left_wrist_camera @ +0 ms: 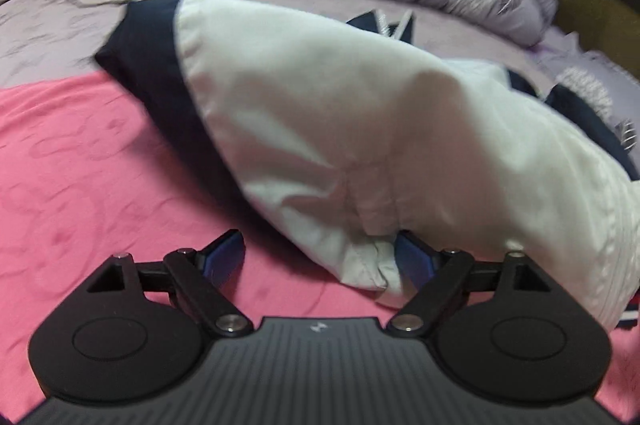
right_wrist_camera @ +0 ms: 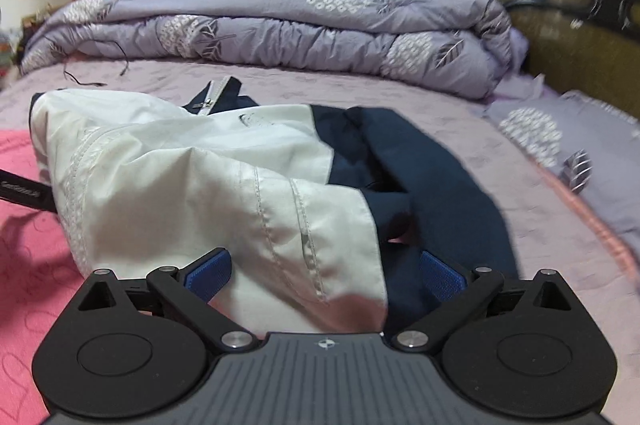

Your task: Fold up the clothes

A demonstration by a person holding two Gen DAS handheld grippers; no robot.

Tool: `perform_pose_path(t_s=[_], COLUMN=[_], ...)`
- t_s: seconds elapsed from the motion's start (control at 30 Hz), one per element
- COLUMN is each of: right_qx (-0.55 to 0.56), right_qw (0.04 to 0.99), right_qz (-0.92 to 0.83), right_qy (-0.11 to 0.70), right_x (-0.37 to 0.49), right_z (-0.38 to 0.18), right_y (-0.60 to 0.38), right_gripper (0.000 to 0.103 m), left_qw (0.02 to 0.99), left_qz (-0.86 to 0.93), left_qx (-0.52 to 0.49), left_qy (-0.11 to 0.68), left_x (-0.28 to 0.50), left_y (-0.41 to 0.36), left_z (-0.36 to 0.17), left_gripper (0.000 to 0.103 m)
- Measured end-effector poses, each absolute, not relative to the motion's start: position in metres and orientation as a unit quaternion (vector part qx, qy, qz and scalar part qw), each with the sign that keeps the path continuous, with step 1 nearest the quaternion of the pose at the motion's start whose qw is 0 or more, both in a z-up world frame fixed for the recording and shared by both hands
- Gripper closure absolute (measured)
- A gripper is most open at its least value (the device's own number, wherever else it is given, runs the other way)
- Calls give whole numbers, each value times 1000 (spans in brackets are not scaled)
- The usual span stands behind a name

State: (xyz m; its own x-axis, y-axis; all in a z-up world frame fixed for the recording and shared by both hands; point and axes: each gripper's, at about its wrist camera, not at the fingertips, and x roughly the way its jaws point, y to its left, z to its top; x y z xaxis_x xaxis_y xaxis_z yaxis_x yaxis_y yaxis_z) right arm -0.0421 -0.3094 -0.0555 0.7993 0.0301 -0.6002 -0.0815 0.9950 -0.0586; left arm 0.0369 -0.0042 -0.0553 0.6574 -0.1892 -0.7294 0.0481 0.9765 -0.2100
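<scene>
So the left hand-held gripper (left_wrist_camera: 320, 257) sits with its jaws spread wide over the pink sheet (left_wrist_camera: 80, 165) on the bed. A corner of the white and navy jacket (left_wrist_camera: 328, 129) droops between the blue pads (left_wrist_camera: 226, 253), brushing the one at 3 o'clock, but nothing is pinched. The jacket itself runs from about 10 o'clock, where its navy hem is, down to 4 o'clock in that view, bunched and lifted rather than flat.

Over on the right, the right hand-held gripper (right_wrist_camera: 326, 273) is also spread, and the jacket (right_wrist_camera: 224, 185) lies piled right between its fingers (right_wrist_camera: 210, 275), white panel toward 9 o'clock and navy sleeve toward 3 o'clock. Pads don't look pressed on the cloth. A zipper (right_wrist_camera: 214, 97) pokes up at 11 o'clock. Behind it all, at 12 o'clock, a folded lavender quilt (right_wrist_camera: 280, 29) sits across the bed.
</scene>
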Motion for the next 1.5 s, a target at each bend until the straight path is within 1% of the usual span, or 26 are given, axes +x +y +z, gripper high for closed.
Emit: perform_pose_path(t_s=[0.03, 0.07, 0.1, 0.13, 0.2, 0.23, 0.37, 0.53, 0.6, 0.67, 0.7, 0.77, 0.8, 0.83, 0.87, 0.9, 0.93, 1.0, 1.03, 1.17, 1.23, 1.27, 1.3, 1.37, 1.43, 1.5], right_qx=[-28, -11, 11, 27, 41, 45, 105, 225, 273, 312, 310, 266, 216, 163, 110, 66, 28, -18, -22, 14, 9, 11, 27, 77, 179, 300], right_qw=[943, 938, 933, 930, 929, 930, 930, 907, 886, 863, 865, 890, 910, 927, 938, 941, 941, 926, 915, 903, 909, 905, 898, 887, 865, 827], right_qz=[43, 51, 50, 44, 35, 37, 84, 217, 275, 323, 323, 293, 264, 232, 206, 195, 191, 207, 221, 206, 166, 151, 136, 114, 165, 227], right_qy=[329, 343, 356, 363, 366, 364, 343, 281, 256, 233, 227, 228, 235, 245, 255, 267, 279, 315, 337, 377, 382, 398, 417, 441, 440, 418], right_x=[-37, -32, -29, -28, -30, -34, -52, -88, -105, -123, -129, -139, -145, -152, -161, -171, -182, -202, -210, -207, -191, -180, -170, -153, -148, -146], right_z=[-58, -61, -63, -64, -60, -54, -16, 61, 89, 106, 111, 116, 113, 107, 98, 85, 72, 45, 31, -20, -41, -52, -60, -63, -39, -9], right_y=[-309, -309, -309, -307, -300, -297, -291, -285, -283, -285, -286, -286, -282, -275, -267, -257, -249, -233, -226, -200, -179, -168, -158, -143, -150, -167], right_gripper=[29, 43, 65, 81, 92, 95, 96, 96, 96, 97, 97, 93, 87, 75, 63, 32, 16, 15, 10, 0, 3, 14, 50, 79, 84, 85], left_qw=[909, 910, 909, 908, 908, 911, 924, 942, 953, 964, 967, 970, 969, 967, 962, 956, 949, 939, 934, 922, 918, 918, 918, 922, 928, 933], left_qz=[-76, -81, -86, -92, -100, -106, -113, -137, -150, -150, -148, -131, -119, -107, -104, -105, -107, -98, -94, -74, -67, -66, -63, -53, -44, -46], left_qx=[-90, -96, -109, -122, -144, -150, -179, -226, -201, -151, -122, -63, -49, -36, -38, -47, -57, -71, -78, -97, -106, -107, -104, -92, -66, -21], left_qy=[400, 395, 392, 389, 380, 368, 319, 208, 168, 161, 169, 194, 212, 230, 251, 271, 291, 322, 337, 368, 377, 377, 377, 373, 365, 357], left_x=[40, 43, 44, 45, 44, 42, 32, 1, -24, -47, -56, -72, -77, -83, -91, -95, -99, -113, -120, -154, -163, -174, -181, -193, -204, -212], left_y=[-5, -5, -3, -1, 4, 9, 34, 93, 111, 119, 120, 117, 116, 116, 116, 117, 116, 117, 117, 132, 136, 140, 141, 142, 142, 131], left_z=[-58, -61, -61, -61, -57, -50, -12, 89, 138, 166, 172, 164, 152, 141, 127, 112, 98, 71, 58, 27, 20, 21, 21, 27, 33, 32], left_gripper=[31, 36, 50, 70, 92, 96, 98, 103, 103, 103, 103, 96, 89, 83, 82, 82, 81, 81, 81, 77, 68, 66, 63, 59, 47, 47])
